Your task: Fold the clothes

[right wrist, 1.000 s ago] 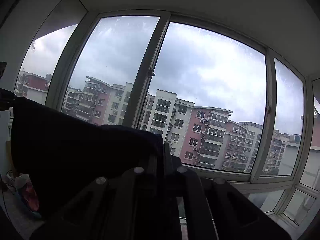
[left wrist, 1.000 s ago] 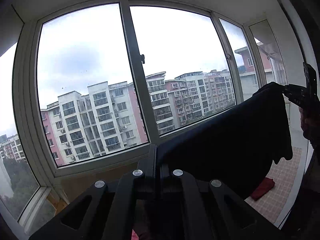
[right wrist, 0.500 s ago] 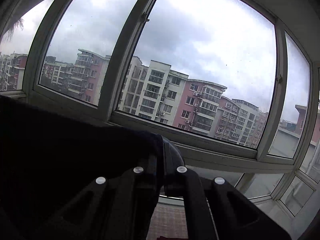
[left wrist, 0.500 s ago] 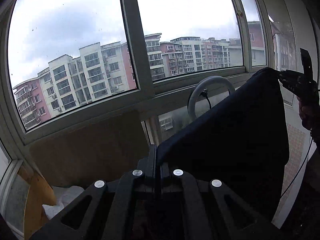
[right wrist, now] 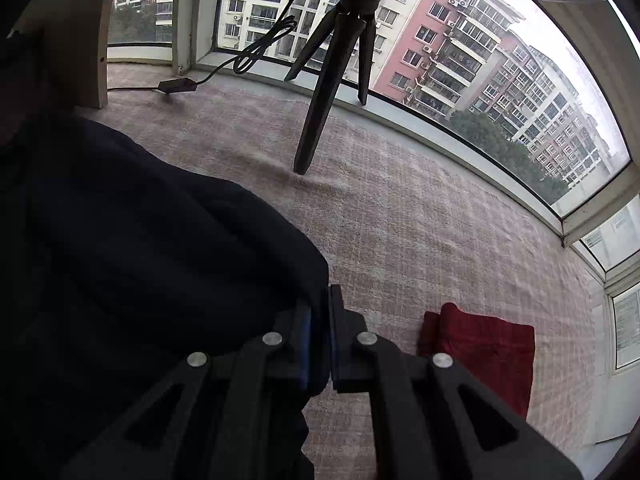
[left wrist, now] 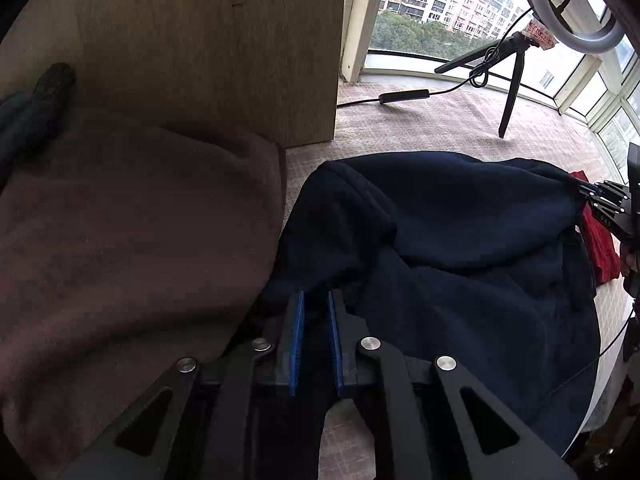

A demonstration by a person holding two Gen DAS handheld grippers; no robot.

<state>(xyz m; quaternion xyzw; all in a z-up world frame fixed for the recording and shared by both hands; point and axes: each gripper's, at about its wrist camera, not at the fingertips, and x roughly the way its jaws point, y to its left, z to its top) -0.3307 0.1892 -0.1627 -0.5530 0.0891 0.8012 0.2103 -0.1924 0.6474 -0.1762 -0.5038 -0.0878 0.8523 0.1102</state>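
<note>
Left tool [left wrist: 316, 304], jaws just opening, over rumpled navy fleece [left wrist: 460, 240].

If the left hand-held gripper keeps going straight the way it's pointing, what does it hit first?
Most likely the navy garment. The left hand-held gripper points down at its near folds, jaws just opened slightly, with dark cloth right at the tips. Depth is hard to judge.

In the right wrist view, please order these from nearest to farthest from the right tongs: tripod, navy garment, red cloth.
1. navy garment, left, between the right tongs
2. red cloth, lower right, on the carpet
3. tripod, ahead, by the window
</note>
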